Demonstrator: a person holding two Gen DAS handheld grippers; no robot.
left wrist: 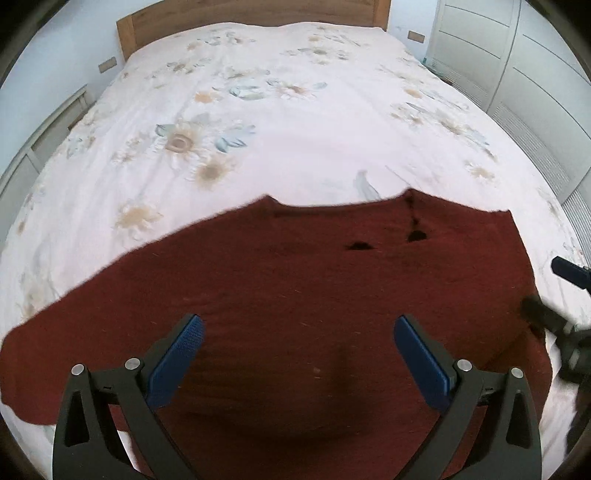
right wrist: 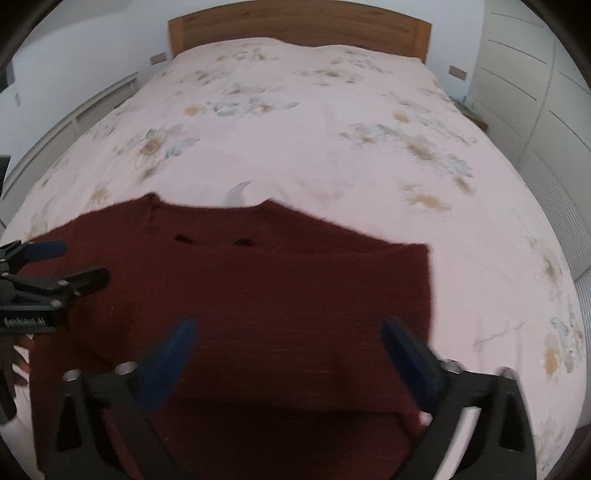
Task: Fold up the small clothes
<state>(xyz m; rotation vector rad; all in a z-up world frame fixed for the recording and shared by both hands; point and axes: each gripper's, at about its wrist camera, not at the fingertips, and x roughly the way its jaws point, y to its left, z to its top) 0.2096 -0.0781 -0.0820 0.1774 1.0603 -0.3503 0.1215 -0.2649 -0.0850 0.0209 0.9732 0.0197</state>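
A dark red knit top (left wrist: pixel 295 295) lies spread flat on the bed, neckline away from me; it also shows in the right wrist view (right wrist: pixel 277 295). Its right side looks folded in, with a straight edge. My left gripper (left wrist: pixel 298 328) is open and empty, hovering over the middle of the top. My right gripper (right wrist: pixel 288 332) is open and empty, over the top's right half. Each gripper shows at the edge of the other's view: the right gripper (left wrist: pixel 546 291) and the left gripper (right wrist: pixel 77 264).
The bed has a pale pink floral cover (left wrist: pixel 295 110) and a wooden headboard (left wrist: pixel 251 14). White wardrobe doors (left wrist: pixel 535 74) stand along the right side. A low white shelf (right wrist: pixel 74 118) runs along the left side.
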